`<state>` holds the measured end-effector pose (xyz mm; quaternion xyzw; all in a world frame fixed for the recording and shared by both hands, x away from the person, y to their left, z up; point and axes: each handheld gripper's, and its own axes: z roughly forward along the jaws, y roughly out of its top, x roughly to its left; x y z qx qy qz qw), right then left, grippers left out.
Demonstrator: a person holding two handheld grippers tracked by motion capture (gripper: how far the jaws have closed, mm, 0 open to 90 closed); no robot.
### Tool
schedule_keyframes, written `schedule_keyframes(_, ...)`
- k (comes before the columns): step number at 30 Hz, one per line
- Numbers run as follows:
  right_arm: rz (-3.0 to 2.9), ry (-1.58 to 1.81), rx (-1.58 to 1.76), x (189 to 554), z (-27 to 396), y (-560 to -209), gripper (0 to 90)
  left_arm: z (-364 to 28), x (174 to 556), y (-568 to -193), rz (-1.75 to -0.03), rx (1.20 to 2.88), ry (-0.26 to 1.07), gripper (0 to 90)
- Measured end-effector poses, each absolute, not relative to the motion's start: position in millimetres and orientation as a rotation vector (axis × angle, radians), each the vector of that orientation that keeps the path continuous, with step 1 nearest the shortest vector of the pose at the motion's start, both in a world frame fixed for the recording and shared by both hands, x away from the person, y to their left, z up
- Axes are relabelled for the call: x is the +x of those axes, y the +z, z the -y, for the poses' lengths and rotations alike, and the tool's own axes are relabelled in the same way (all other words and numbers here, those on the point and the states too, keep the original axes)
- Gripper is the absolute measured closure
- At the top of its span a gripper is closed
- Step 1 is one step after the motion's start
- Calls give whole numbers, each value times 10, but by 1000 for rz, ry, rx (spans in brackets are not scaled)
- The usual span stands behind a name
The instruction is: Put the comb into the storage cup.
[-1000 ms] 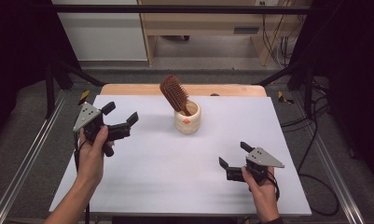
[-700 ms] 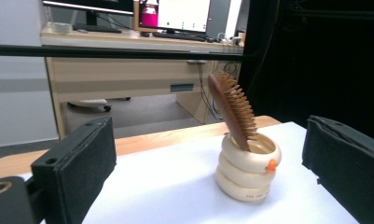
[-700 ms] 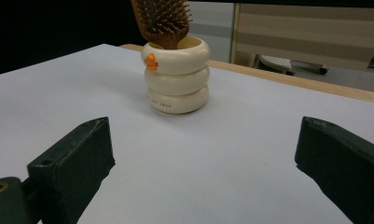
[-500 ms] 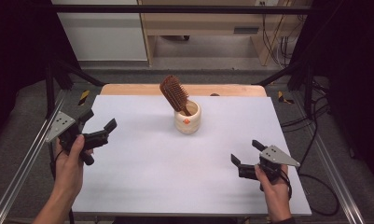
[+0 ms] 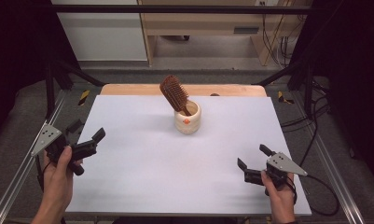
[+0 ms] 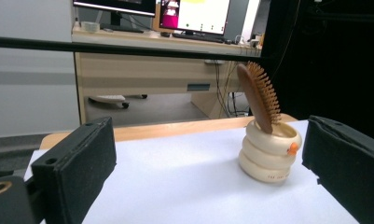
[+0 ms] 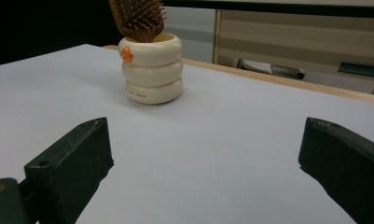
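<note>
Your cream ringed cup (image 5: 187,118) stands upright on the surface (image 5: 142,163), holding a wooden hairbrush (image 5: 174,94) handle-down, leaning. Your left tool (image 5: 87,140) and right tool (image 5: 251,162) are both spread, well apart from it.

A brown wooden bristle hairbrush (image 5: 174,94) is standing in a glossy cream ceramic ringed cup (image 5: 187,119) on the matt white table (image 5: 142,168).

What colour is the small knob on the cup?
Orange, on the cream cup; the knob shows best in the right gripper view.
</note>
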<state>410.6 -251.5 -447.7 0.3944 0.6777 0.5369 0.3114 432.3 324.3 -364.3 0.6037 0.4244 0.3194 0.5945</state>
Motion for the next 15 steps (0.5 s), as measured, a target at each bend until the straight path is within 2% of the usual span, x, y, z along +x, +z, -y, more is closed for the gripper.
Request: schedule_keyframes(15, -1781, 1422, 1041, 4110, 2513, -4492, 31, -3431, 4153, -3857, -1042, 1368, 730, 28)
